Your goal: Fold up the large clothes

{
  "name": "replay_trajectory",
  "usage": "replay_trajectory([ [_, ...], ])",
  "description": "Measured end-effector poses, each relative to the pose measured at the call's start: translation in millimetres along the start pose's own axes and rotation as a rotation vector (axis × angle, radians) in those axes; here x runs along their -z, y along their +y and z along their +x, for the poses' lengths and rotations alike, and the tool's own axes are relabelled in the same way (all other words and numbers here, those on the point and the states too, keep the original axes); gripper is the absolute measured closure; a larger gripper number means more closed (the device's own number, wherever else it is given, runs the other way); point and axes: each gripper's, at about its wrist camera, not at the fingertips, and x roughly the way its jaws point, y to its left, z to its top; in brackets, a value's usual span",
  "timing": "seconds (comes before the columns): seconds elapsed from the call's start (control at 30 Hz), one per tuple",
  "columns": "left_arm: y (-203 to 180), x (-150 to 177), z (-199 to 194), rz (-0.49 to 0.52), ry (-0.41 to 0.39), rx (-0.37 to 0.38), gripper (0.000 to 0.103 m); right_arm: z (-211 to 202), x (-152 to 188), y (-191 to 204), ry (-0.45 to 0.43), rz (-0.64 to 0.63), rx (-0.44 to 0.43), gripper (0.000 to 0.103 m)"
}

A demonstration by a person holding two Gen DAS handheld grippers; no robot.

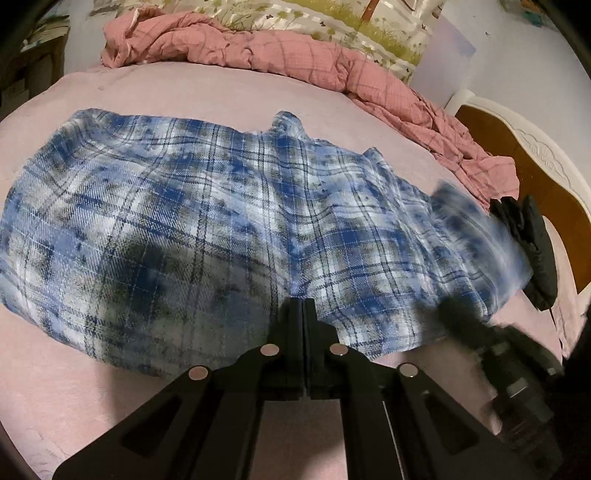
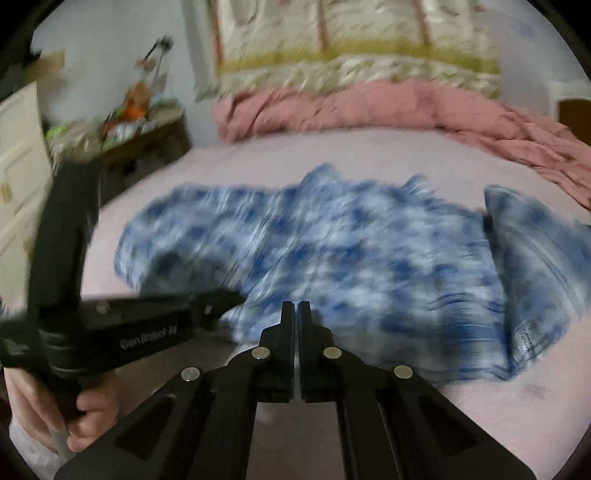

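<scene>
Blue-and-white plaid flannel, a large shirt (image 1: pixel 229 229), lies spread across the middle of a bed covered in a pale pink sheet (image 1: pixel 221 92), its right end turned back on itself in a blurred fold. A crumpled pink checked quilt (image 1: pixel 280 55) is heaped along the far edge of the mattress, in front of a floral cushion (image 1: pixel 332 22), and a carved white-and-brown headboard (image 1: pixel 524 147) curves past on the right. The left gripper (image 1: pixel 303 306) sits low over the near hem of the shirt with its two black fingers pressed together; whether any cloth is pinched between the tips cannot be told. The right gripper (image 2: pixel 296 308), seen through a heavily motion-blurred right wrist view, also has its fingers closed together with only a thin slit between them and nothing visible in it, poised above the shirt's near edge. A person's hand (image 2: pixel 85 413) grips the handle of the left tool at lower left. A cluttered dark side table (image 2: pixel 147 133) stands beside the bed.
</scene>
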Motion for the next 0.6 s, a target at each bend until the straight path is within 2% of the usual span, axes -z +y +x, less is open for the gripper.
replay_trajectory([
  [0.03,0.3,-0.2,0.2,0.0,0.0,0.001,0.1,-8.5,0.8,-5.5,-0.038,0.032,0.029,0.1],
  [0.07,0.2,-0.2,0.4,-0.001,0.001,0.0,0.1,-20.2,-0.5,-18.1,-0.083,0.086,0.071,0.091],
  [0.1,0.0,-0.2,0.4,0.0,0.001,0.0,0.1,-31.0,-1.0,-32.6,-0.121,0.146,0.114,0.074],
  [0.17,-0.6,0.0,0.6,0.004,0.0,-0.004,0.1,-47.1,0.7,-64.6,-0.174,0.27,0.186,0.054],
  [0.27,-2.4,0.7,0.6,0.016,-0.003,-0.015,0.1,-62.2,12.2,-119.6,-0.181,0.476,0.278,0.054],
  [0.4,-3.7,0.8,0.6,0.023,-0.005,-0.022,0.1,-78.5,47.5,-176.3,-0.192,0.769,0.276,0.054],
  [0.5,-3.9,0.8,0.4,0.023,-0.005,-0.023,0.1,-75.1,64.4,-193.4,-0.185,0.862,0.221,0.053],
  [0.6,-3.4,0.8,0.2,0.023,-0.007,-0.022,0.1,-55.7,51.5,-193.3,-0.157,0.812,0.182,0.052],
])
